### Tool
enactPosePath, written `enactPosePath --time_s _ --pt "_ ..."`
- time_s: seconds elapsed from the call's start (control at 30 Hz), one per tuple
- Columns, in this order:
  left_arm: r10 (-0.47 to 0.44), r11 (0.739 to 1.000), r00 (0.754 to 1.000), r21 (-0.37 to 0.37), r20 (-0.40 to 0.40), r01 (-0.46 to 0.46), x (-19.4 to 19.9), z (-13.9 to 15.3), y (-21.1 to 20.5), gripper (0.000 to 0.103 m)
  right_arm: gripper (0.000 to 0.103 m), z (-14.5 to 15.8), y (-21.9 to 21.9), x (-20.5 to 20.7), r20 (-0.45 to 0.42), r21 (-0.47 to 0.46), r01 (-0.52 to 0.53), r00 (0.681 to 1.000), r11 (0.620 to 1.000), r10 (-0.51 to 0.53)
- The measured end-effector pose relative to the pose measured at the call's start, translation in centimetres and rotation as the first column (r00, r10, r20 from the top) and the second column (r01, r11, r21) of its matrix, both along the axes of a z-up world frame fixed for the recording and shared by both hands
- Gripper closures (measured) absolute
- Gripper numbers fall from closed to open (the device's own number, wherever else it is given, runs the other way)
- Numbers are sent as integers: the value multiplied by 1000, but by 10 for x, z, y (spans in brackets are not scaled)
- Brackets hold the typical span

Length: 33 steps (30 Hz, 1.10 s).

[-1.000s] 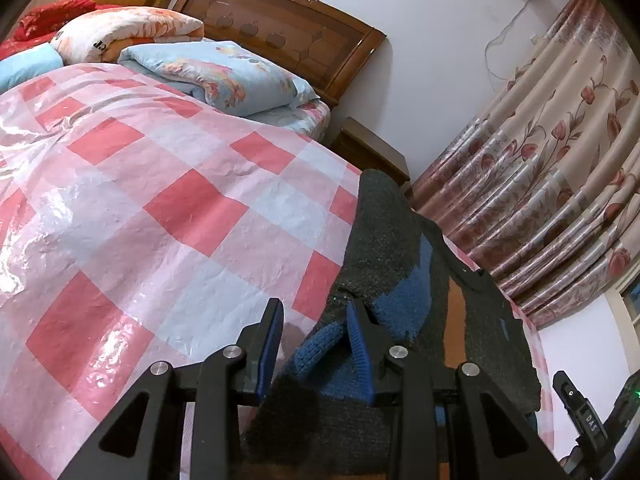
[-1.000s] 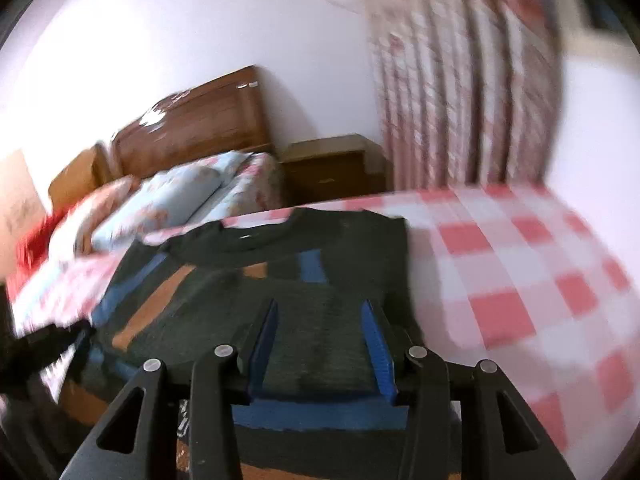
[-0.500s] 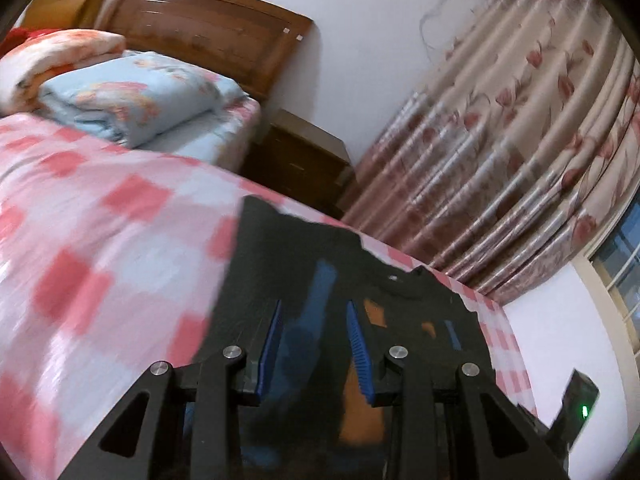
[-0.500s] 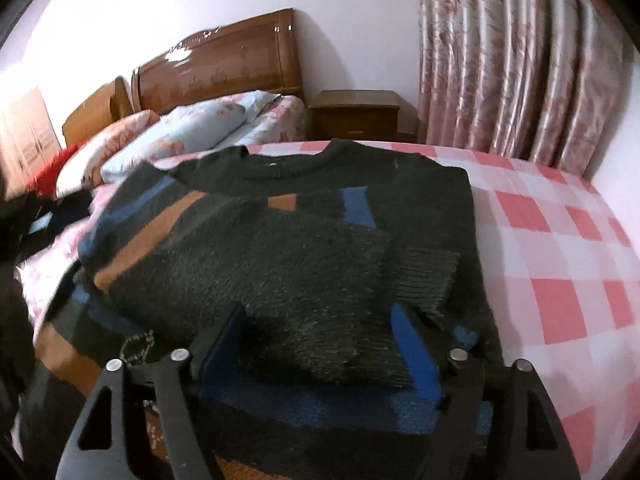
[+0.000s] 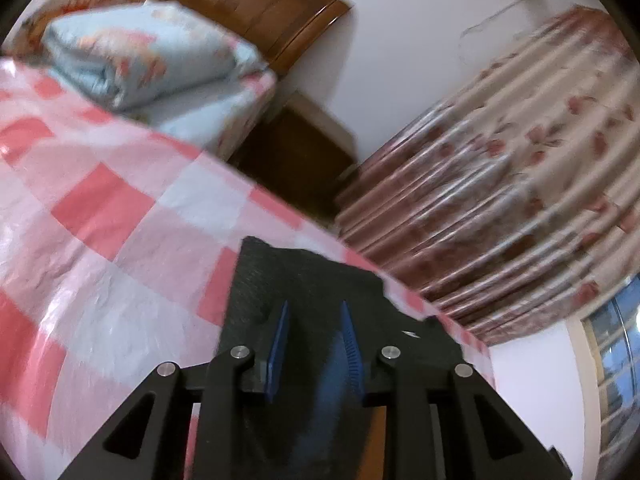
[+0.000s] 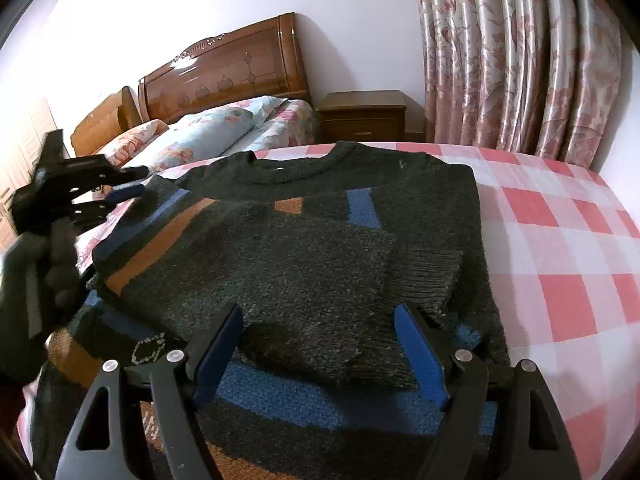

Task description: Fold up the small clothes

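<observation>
A dark green knit sweater point(image 6: 320, 264) with blue and orange blocks lies on the pink checked sheet point(image 6: 568, 264). Both sleeves are folded across its front; the right sleeve's ribbed cuff point(image 6: 428, 276) lies on top. My right gripper point(image 6: 320, 320) is open and empty, hovering just above the sweater's lower part. My left gripper point(image 5: 314, 312) has its jaws around a fold of the sweater point(image 5: 304, 276) at its left shoulder. It also shows in the right wrist view point(image 6: 124, 192), holding the left sleeve's top edge.
Folded quilts and pillows point(image 6: 208, 136) lie at the head of the bed by the wooden headboard point(image 6: 224, 72). A wooden nightstand point(image 6: 362, 114) stands beside floral curtains point(image 6: 520, 60). The sheet's far edge point(image 5: 280, 196) drops off near the nightstand.
My right gripper has opened wide and let the sleeve rest on the sweater. My left gripper has carried its sleeve over the sweater and swung toward the curtains.
</observation>
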<state>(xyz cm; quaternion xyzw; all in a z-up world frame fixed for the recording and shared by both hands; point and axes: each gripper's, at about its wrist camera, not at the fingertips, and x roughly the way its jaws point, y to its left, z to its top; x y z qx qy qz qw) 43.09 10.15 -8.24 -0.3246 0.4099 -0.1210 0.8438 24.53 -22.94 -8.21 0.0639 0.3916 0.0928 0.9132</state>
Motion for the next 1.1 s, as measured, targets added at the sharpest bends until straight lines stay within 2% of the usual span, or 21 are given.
enactPosePath --time_s 0.03,0.07,0.17,0.27,0.37,0.47,0.53,0.6,0.67,0.73,0.77,0.83,0.87,0.93,1.0,1.1 --pt "-11 1000 999 -10 -33 11 10 -9 1 82 0 0 0 0 0 2 0 1000 1000 0" --pt "-4 999 1000 -49 -9 4 15 -13 6 82 0 0 -1 0 0 5 0 1000 1000 0" --pt "30 991 998 -126 -63 -37 23 -10 14 81 0 0 -1 0 1 6 -1 1000 1000 1" --pt "68 992 997 -108 -23 -70 25 1 16 77 0 0 -1 0 0 10 -5 1000 1000 5" --pt "26 998 998 -61 -64 -30 41 -11 11 79 0 0 0 0 -1 10 -9 1000 1000 9" --pt "26 996 996 -83 -86 -33 42 -8 15 79 0 1 0 0 0 10 -10 1000 1000 10" --pt "61 993 995 -97 -75 -68 27 4 19 79 0 0 0 0 0 12 -9 1000 1000 9" --pt "38 994 999 -101 0 -38 1 19 22 78 0 0 0 0 0 13 -10 1000 1000 10" --pt "-24 998 997 -51 71 28 -30 34 10 77 0 0 -1 0 0 16 -11 1000 1000 11" --pt "-78 997 992 6 100 78 -52 39 -2 77 0 0 -1 -1 0 18 -13 1000 1000 13" --pt "-103 994 990 34 95 100 -61 36 -8 77 0 1 -2 0 0 19 -13 1000 1000 13" --pt "-137 986 990 98 35 133 -65 20 -19 76 0 1 -2 0 0 20 -14 1000 1000 14" --pt "-142 982 990 122 -3 142 -64 7 -22 82 0 1 -2 0 0 19 -14 1000 1000 14" --pt "-135 987 990 95 44 130 -68 3 -16 82 0 1 -3 0 0 19 -14 1000 1000 14" --pt "-100 993 995 58 24 99 -73 9 -13 82 0 1 -3 0 1 18 -14 1000 1000 14" --pt "-107 992 989 82 100 99 -99 22 -18 78 0 0 -3 0 1 23 -15 1000 1000 15"
